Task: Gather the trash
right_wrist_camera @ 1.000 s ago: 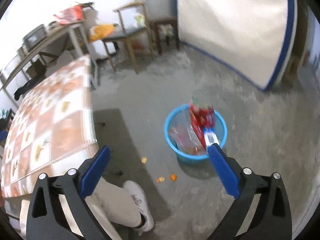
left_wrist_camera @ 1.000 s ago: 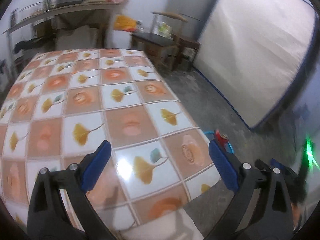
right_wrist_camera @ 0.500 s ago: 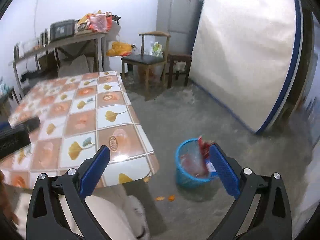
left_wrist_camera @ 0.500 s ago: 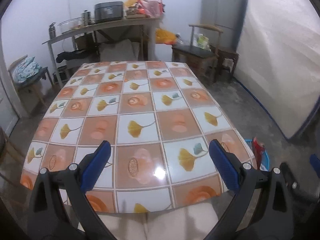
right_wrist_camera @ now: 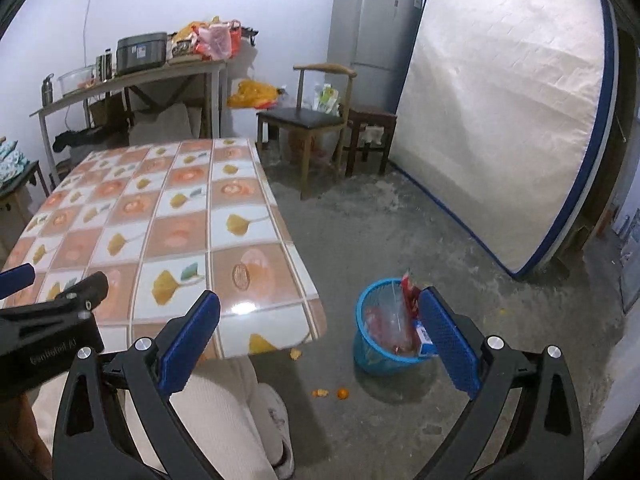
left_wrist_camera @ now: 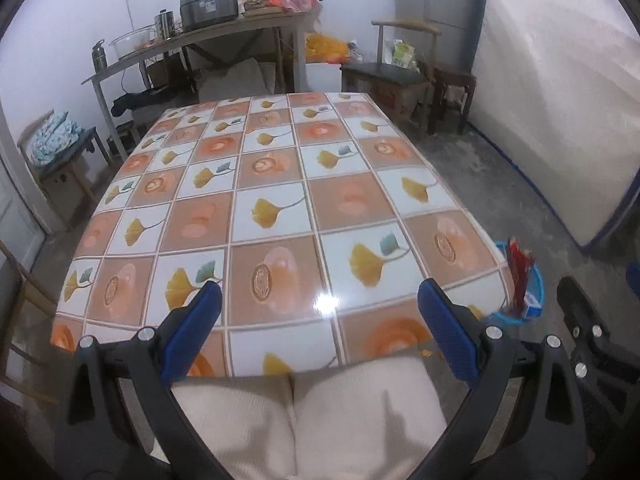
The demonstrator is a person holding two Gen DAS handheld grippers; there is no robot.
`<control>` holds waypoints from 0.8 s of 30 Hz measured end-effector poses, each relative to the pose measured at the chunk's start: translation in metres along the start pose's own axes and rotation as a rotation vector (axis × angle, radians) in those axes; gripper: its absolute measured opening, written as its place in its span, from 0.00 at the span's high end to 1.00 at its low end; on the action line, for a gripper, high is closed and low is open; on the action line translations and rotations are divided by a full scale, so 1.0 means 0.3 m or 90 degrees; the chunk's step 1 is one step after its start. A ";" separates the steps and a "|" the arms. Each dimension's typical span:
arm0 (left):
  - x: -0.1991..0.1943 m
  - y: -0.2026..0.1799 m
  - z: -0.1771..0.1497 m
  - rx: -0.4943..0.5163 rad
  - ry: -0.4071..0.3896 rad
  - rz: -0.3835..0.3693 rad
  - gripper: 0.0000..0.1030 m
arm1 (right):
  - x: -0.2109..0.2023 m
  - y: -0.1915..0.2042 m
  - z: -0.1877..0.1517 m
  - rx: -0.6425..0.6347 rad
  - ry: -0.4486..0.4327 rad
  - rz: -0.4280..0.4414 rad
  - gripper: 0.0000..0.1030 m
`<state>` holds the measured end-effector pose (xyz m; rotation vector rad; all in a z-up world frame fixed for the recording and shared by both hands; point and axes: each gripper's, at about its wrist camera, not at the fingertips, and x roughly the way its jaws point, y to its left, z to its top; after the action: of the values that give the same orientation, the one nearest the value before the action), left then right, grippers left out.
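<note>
Both hand-held grippers, left [left_wrist_camera: 318, 314] and right [right_wrist_camera: 318, 316], gape apart, holding nothing. Trash sits in the blue basket [right_wrist_camera: 366, 340] on the floor off the desk's [left_wrist_camera: 280, 200] near right corner; orange scraps [right_wrist_camera: 332, 393] lie beside it. I judge the scraps light and soft, so I'd pinch them gently across the middle.

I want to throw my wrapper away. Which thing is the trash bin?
Find the big table with the orange flowered tile cloth. On the concrete floor beside its near corner stands a small round blue plastic mesh basket, the only blue container, stuffed with red wrappers.

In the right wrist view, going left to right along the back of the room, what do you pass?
Long side table → wooden chair → grey fridge → upright mattress.
</note>
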<state>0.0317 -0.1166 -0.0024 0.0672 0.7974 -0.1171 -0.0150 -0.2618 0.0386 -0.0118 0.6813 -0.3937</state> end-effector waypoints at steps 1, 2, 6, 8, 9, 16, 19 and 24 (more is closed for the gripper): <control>0.000 0.003 -0.004 -0.004 0.004 0.000 0.08 | -0.001 -0.005 -0.004 0.000 0.004 0.001 0.06; -0.001 0.007 -0.009 -0.011 0.008 0.001 0.08 | -0.003 -0.012 -0.010 0.000 0.008 0.001 0.06; -0.001 0.004 -0.022 -0.016 0.019 0.010 0.08 | 0.004 -0.019 -0.027 -0.015 0.023 0.004 0.06; 0.002 -0.002 -0.025 -0.012 0.024 0.014 0.08 | 0.007 -0.021 -0.033 -0.023 0.027 0.001 0.06; 0.000 -0.004 -0.027 -0.012 0.025 0.016 0.08 | 0.011 -0.022 -0.033 -0.026 0.028 0.003 0.06; 0.000 -0.012 -0.028 -0.011 0.026 0.027 0.08 | 0.014 -0.039 -0.025 -0.037 0.029 0.007 0.06; -0.002 -0.013 -0.030 -0.010 0.028 0.030 0.08 | 0.019 -0.048 -0.027 -0.035 0.031 0.006 0.06; -0.006 -0.017 -0.029 -0.011 0.030 0.034 0.08 | 0.022 -0.056 -0.026 -0.033 0.032 0.008 0.06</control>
<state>0.0236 -0.1206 -0.0074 0.0750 0.8424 -0.0579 -0.0210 -0.2790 0.0308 -0.0462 0.7411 -0.3657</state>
